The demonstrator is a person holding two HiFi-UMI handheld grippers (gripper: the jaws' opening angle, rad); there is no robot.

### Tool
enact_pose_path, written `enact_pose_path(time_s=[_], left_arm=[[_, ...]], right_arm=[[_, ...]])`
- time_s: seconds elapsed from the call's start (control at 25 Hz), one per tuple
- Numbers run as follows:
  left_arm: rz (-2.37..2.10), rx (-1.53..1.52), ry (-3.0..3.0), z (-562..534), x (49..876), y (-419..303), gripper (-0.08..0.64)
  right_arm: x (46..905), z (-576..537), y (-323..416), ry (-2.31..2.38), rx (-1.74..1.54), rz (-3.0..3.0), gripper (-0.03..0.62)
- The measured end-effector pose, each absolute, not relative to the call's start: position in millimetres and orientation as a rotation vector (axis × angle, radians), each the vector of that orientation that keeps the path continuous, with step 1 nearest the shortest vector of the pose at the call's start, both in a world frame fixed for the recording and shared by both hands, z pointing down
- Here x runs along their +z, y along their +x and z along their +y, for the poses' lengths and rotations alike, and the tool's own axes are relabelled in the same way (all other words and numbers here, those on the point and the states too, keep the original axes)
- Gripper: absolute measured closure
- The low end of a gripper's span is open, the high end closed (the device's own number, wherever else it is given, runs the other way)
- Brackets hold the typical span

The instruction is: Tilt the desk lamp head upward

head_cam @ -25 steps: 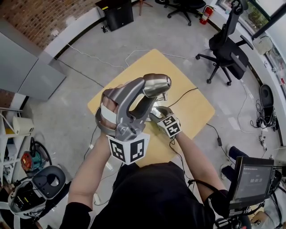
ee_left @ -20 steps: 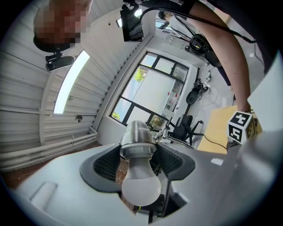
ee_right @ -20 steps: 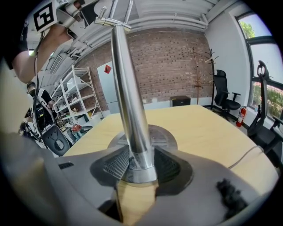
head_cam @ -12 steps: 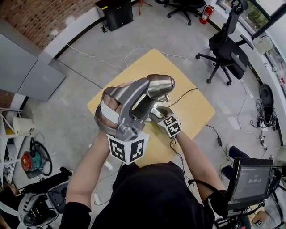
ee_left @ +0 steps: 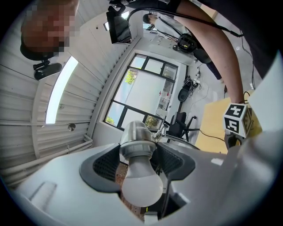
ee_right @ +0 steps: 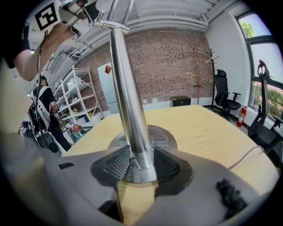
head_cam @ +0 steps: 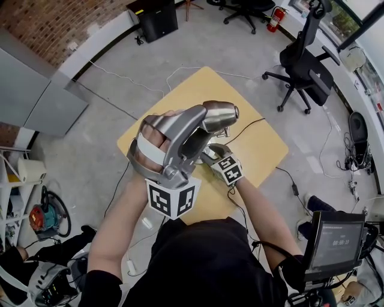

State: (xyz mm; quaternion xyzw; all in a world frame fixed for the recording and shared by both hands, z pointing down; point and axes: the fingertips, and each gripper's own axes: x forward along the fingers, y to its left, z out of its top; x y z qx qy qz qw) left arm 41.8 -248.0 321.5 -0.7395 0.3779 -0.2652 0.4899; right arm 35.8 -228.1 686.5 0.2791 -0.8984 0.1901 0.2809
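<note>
The desk lamp's metal head [head_cam: 221,113] stands high over the yellow table [head_cam: 267,147]. My left gripper [head_cam: 207,123] is shut on that head; in the left gripper view the pads clamp the metal collar [ee_left: 138,137] with the white bulb [ee_left: 141,187] pointing back at the camera. My right gripper [head_cam: 211,151] sits lower, mostly hidden behind the left one. In the right gripper view its jaws have just been closing and now press on the lamp's metal pole [ee_right: 128,97] just above the round base [ee_right: 160,137].
The lamp's black cord [head_cam: 247,127] runs across the table to the floor on the right. Black office chairs [head_cam: 306,69] stand at the far right, a black cabinet [head_cam: 157,18] at the back, a screen [head_cam: 336,243] at the lower right.
The left gripper has rolled a little and carried the lamp head slightly to the right. The right gripper has stayed put. Equipment at the lower left has shifted.
</note>
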Motion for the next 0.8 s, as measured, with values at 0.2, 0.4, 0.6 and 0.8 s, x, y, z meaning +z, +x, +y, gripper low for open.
enact_pose_path(time_s=[0.2, 0.4, 0.6, 0.8], left_arm=[[0.876, -0.657, -1.793, -249, 323, 50, 0.301], [0.87, -0.653, -1.804, -251, 324, 53, 0.301], [0.873, -0.647, -1.802, -250, 324, 55, 0.302], [0.881, -0.645, -1.791, -249, 324, 55, 0.301]], right_arm=[[687, -228, 35, 0.749, 0.513, -2.409, 0.411], [687, -229, 33, 0.755, 0.518, -2.408, 0.411], [688, -227, 34, 0.752, 0.518, -2.411, 0.411], [687, -227, 34, 0.756, 0.516, -2.413, 0.411]])
